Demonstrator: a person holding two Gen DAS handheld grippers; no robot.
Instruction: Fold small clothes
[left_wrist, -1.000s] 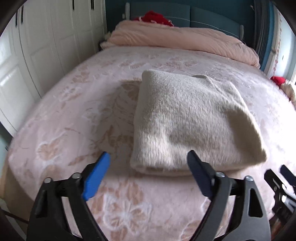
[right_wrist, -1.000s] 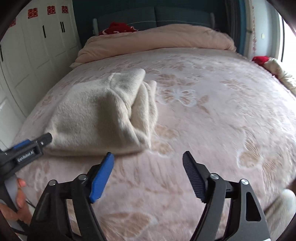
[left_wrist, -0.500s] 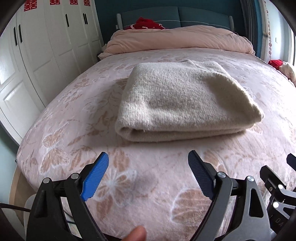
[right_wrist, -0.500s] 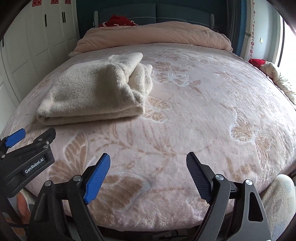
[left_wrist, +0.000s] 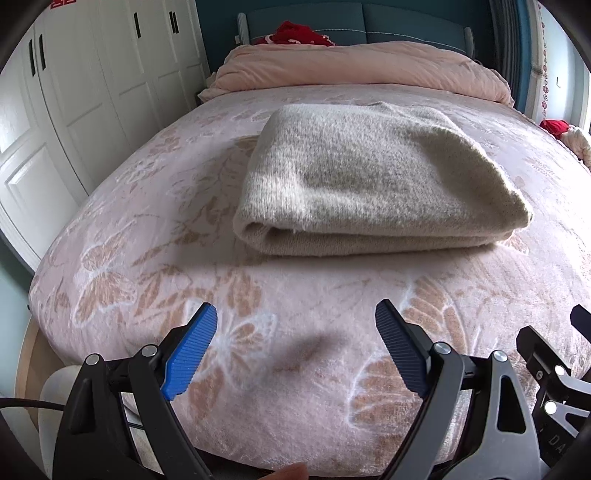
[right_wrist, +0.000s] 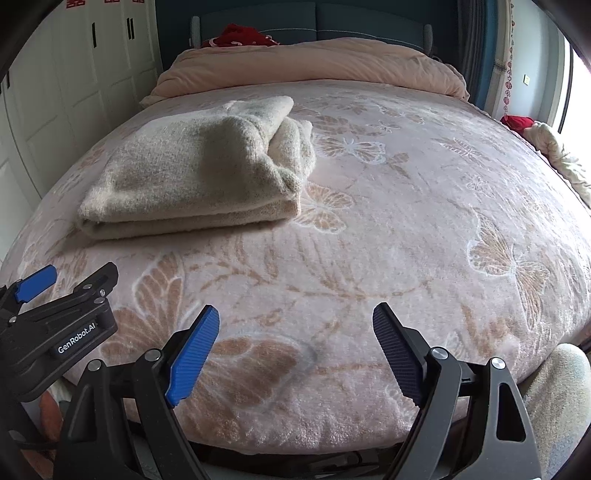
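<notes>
A cream knitted garment (left_wrist: 373, 177) lies folded into a thick rectangle on the pink floral bed cover (left_wrist: 258, 295). It also shows in the right wrist view (right_wrist: 199, 173), left of centre. My left gripper (left_wrist: 295, 350) is open and empty, held near the bed's front edge, well short of the garment. My right gripper (right_wrist: 293, 350) is open and empty, also at the front edge, to the right of the left gripper (right_wrist: 55, 314). Neither gripper touches the garment.
A rolled pink duvet (left_wrist: 362, 70) lies along the headboard with a red item (left_wrist: 295, 35) behind it. White wardrobe doors (left_wrist: 74, 92) stand on the left. Crumpled pale and red cloth (right_wrist: 546, 147) lies at the bed's right edge.
Both grippers have pulled back from the folded garment toward the bed's front edge. The garment stays folded where it was. Both stay open.
</notes>
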